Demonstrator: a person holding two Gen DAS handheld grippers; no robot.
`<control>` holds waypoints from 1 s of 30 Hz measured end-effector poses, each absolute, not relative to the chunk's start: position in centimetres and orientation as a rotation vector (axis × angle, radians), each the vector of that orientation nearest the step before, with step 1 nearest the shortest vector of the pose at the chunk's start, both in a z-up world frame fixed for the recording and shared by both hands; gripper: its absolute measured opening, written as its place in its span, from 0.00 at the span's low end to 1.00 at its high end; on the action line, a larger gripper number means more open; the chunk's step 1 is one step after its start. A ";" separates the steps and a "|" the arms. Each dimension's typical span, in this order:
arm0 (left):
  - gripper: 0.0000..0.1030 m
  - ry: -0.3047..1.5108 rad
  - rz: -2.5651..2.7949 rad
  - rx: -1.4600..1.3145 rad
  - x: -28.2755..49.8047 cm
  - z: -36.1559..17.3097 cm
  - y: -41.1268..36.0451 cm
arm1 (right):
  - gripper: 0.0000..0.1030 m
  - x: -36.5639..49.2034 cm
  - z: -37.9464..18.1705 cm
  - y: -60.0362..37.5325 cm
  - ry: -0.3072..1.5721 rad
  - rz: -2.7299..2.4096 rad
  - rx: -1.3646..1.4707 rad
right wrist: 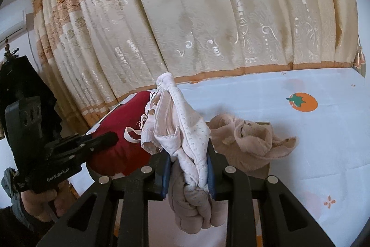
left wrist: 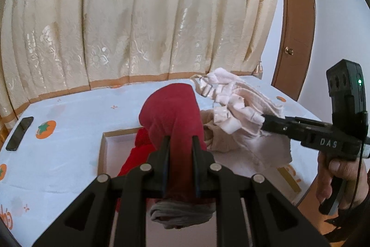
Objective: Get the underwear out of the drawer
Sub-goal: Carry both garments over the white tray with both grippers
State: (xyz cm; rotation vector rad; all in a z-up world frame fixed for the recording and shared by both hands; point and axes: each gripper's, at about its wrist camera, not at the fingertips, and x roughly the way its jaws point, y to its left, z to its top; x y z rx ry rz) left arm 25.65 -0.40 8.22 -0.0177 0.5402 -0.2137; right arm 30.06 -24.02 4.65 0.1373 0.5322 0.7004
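In the left wrist view my left gripper (left wrist: 181,138) is shut on a dark red pair of underwear (left wrist: 171,108), whose grey waistband (left wrist: 180,214) hangs below the jaws. It is held above an open cardboard drawer box (left wrist: 101,152). To its right, my right gripper (left wrist: 263,118) clamps a pale pink pair (left wrist: 233,94). The right wrist view shows the right gripper (right wrist: 188,149) shut on that pink underwear (right wrist: 182,112), with beige cloth (right wrist: 194,210) bunched under the pads. The left gripper (right wrist: 113,138) and red underwear (right wrist: 120,131) are at the left.
A crumpled beige garment (right wrist: 249,140) lies over the box edge (right wrist: 262,169). The box sits on a white sheet (left wrist: 69,112) printed with orange fruit. A dark phone (left wrist: 19,133) lies at the left. A cream curtain (left wrist: 138,15) hangs behind, and a brown door (left wrist: 293,38) stands right.
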 end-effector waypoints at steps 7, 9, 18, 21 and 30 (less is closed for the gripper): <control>0.14 0.562 -0.201 -0.013 27.2 7.4 -0.8 | 0.27 31.4 4.4 -23.4 0.549 0.682 0.137; 0.14 0.574 -0.197 -0.008 27.5 7.1 -0.9 | 0.27 32.0 4.2 -23.3 0.558 0.671 0.138; 0.14 0.643 -0.199 0.010 29.2 5.1 -1.7 | 0.27 34.5 2.6 -22.4 0.622 0.647 0.140; 0.14 0.658 -0.203 0.013 29.7 4.5 -1.7 | 0.27 35.0 2.0 -22.2 0.636 0.644 0.131; 0.14 0.696 -0.210 0.013 31.2 3.6 -1.9 | 0.27 36.2 1.4 -21.4 0.648 0.637 0.117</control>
